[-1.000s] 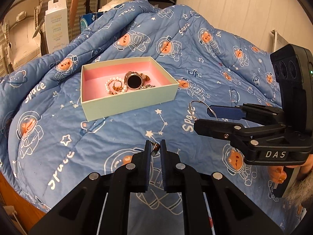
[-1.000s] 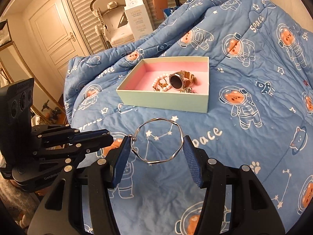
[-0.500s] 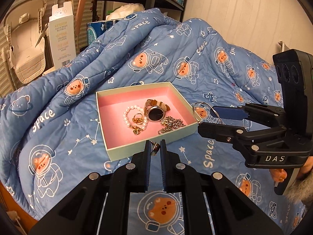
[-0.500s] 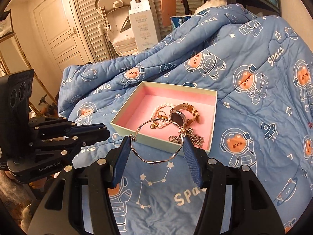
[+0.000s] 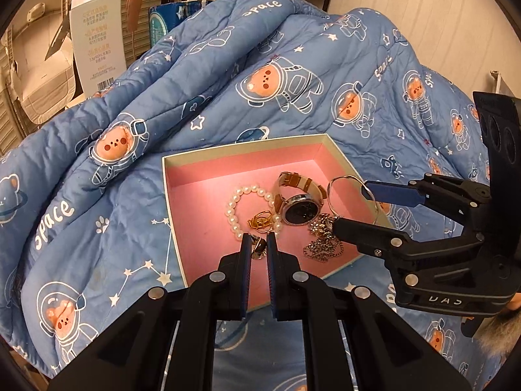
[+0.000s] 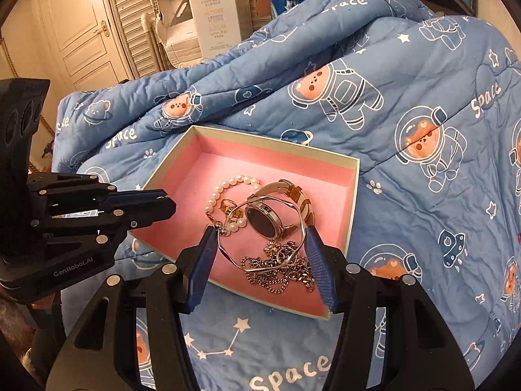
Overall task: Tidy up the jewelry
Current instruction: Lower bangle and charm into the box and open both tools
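Observation:
A pale green box with a pink inside (image 5: 202, 176) (image 6: 325, 163) lies on the blue quilt. In it are a pearl bracelet (image 5: 232, 208) (image 6: 234, 181), a watch (image 5: 299, 210) (image 6: 263, 220), gold rings (image 5: 259, 223) and a silver chain (image 5: 320, 244) (image 6: 283, 272). My left gripper (image 5: 259, 247) is shut on a small dark ring (image 5: 259, 248) over the box's near part. My right gripper (image 6: 262, 238) (image 5: 353, 208) is shut on a thin silver bangle (image 6: 260, 264) (image 5: 345, 181), held over the box's contents.
The blue astronaut-bear quilt (image 5: 293, 65) (image 6: 423, 97) rises in folds behind the box. A tall white carton (image 5: 97, 36) (image 6: 213, 9) and a baby seat stand behind the bed. A white door (image 6: 78, 29) is at far left.
Both grippers have moved forward from the bare quilt to over the box, each carrying its piece. The box now lies directly under the fingertips.

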`<state>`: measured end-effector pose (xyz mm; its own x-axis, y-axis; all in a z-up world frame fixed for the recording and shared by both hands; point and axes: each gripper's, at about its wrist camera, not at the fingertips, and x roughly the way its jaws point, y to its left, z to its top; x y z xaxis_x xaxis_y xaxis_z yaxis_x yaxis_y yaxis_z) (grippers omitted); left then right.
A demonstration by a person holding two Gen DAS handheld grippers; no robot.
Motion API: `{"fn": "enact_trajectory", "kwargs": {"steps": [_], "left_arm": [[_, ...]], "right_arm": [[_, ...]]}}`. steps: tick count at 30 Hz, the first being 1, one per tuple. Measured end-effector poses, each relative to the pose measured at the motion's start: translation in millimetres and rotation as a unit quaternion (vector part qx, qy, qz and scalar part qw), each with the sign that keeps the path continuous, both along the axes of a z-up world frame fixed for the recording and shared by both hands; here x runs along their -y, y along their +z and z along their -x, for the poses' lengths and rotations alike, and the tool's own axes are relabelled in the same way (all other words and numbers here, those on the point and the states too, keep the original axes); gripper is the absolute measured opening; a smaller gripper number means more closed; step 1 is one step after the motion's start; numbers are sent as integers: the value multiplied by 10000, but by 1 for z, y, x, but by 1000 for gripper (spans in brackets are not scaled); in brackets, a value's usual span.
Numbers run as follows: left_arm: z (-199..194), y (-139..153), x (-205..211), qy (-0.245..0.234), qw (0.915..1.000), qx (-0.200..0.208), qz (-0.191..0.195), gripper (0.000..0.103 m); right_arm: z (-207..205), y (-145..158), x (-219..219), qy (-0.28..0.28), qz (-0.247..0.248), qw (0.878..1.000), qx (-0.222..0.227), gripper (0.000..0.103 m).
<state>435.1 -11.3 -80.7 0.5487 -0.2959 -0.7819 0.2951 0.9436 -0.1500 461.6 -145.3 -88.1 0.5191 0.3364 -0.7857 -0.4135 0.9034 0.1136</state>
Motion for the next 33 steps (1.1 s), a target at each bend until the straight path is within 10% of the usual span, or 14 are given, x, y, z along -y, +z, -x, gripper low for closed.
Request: {"fn": "enact_trajectory", "kwargs": {"steps": [26,33], "left_arm": [[-35,-34,13,25,9983,-576,-67,9],[-35,-33,12,41,9984,-568,-9,12]], "right_arm": [[-24,-32,-13,137,236,9989,-385,57],[-23,-28,-9,131,215,9994,-253,70]]}}
